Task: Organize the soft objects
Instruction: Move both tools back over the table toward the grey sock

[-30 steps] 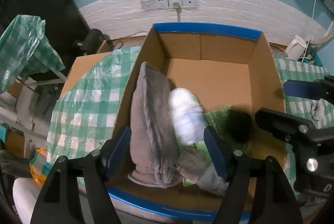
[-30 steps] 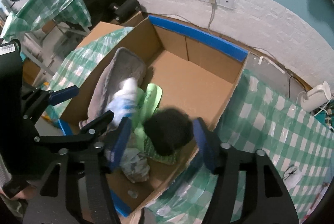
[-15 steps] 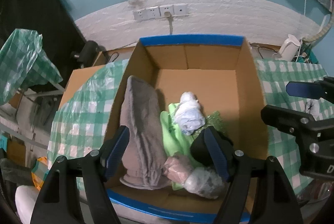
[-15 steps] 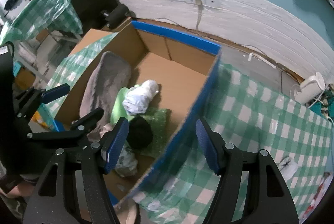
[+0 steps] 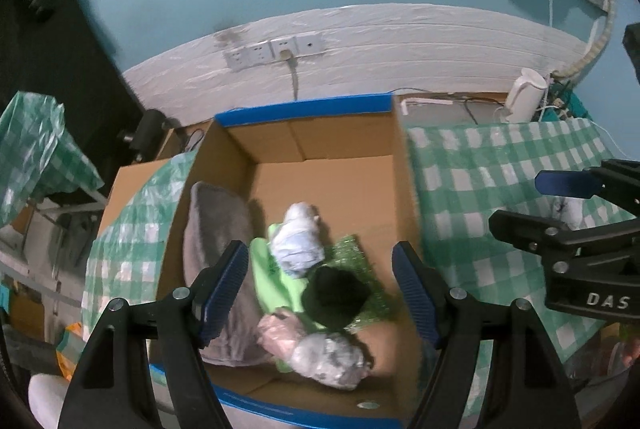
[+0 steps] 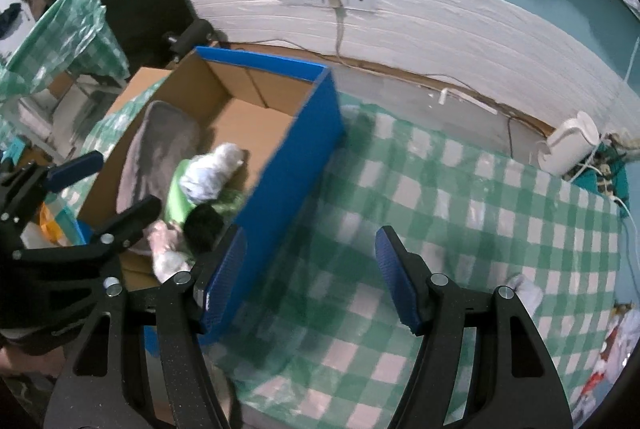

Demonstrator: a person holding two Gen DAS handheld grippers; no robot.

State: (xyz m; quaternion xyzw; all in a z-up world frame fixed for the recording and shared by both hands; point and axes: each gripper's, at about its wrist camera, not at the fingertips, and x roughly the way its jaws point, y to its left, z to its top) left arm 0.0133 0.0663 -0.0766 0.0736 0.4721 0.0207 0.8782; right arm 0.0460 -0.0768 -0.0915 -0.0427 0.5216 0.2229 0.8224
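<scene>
From the left wrist view, your left hand-held gripper (image 5: 320, 293) stands open above the cardboard box (image 5: 320, 145), with nothing between its blue pads. The box has a blue outer side and sits on the table (image 5: 500, 165), which has a green and white checked cover. Inside the box, a grey folded towel (image 5: 212, 229) lies along the left wall. Just beside it lies a light green cloth (image 5: 268, 277), and on that cloth rests a white and pale blue bundle (image 5: 298, 245). A black soft object (image 5: 334, 295) lies on a shiny green piece (image 5: 360, 261) near the right wall. At the near end are a pinkish bundle (image 5: 280, 333) and a grey-white bundle (image 5: 332, 355), touching each other. The far half of the box floor is bare. Your right hand-held gripper (image 5: 560, 205) shows at the right edge, over the table.

From the right wrist view, your right hand-held gripper (image 6: 310, 277) is open and empty too, above the checked cover just beside the blue wall of the box (image 6: 296, 165). The same soft objects lie in the near left part of the box: the towel (image 6: 156, 149), the white bundle (image 6: 212, 173) and the black object (image 6: 202, 225). One small white item (image 6: 526, 289) lies on the table (image 6: 440, 189) to the right, well apart from the box. A white kettle (image 6: 570, 145) stands at the far right, near the wall.
</scene>
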